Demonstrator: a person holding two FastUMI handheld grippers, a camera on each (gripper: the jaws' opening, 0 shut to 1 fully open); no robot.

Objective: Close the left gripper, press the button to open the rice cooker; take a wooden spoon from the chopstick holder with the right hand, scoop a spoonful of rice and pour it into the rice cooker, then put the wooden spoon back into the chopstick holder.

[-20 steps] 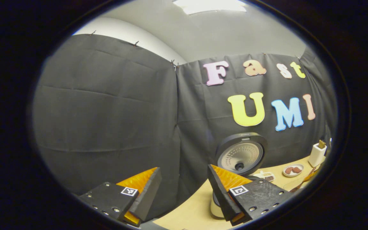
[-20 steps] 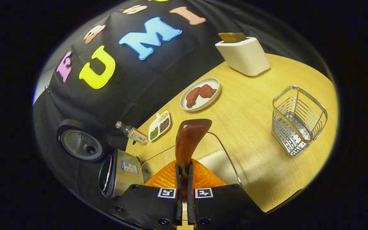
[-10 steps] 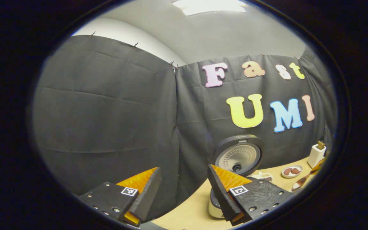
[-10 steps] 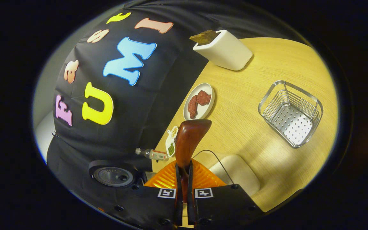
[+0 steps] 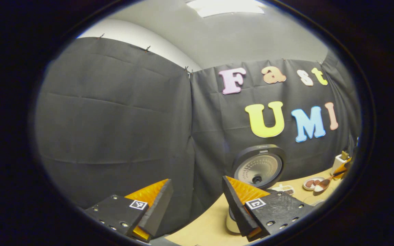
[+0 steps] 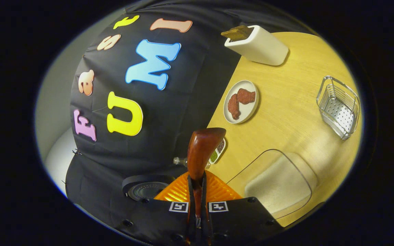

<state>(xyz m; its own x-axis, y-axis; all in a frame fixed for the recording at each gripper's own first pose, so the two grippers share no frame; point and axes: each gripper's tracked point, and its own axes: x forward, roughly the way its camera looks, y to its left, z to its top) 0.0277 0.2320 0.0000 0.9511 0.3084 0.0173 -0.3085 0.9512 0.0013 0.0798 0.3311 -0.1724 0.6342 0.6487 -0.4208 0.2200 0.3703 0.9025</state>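
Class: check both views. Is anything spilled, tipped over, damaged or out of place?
Nothing stands out. The black rice cooker stands lid-up on the pale wooden table, the round white plate of reddish meat sits flat, and the right gripper holds the brown wooden spoon.

The reddish-brown wooden spoon (image 6: 202, 150) looks polished and glossy. The pale wood-grain table (image 6: 286, 112) is matt. At its right edge, the shiny metal wire basket (image 6: 339, 106) gleams; the clear plastic rice container (image 6: 275, 184) looks smooth.
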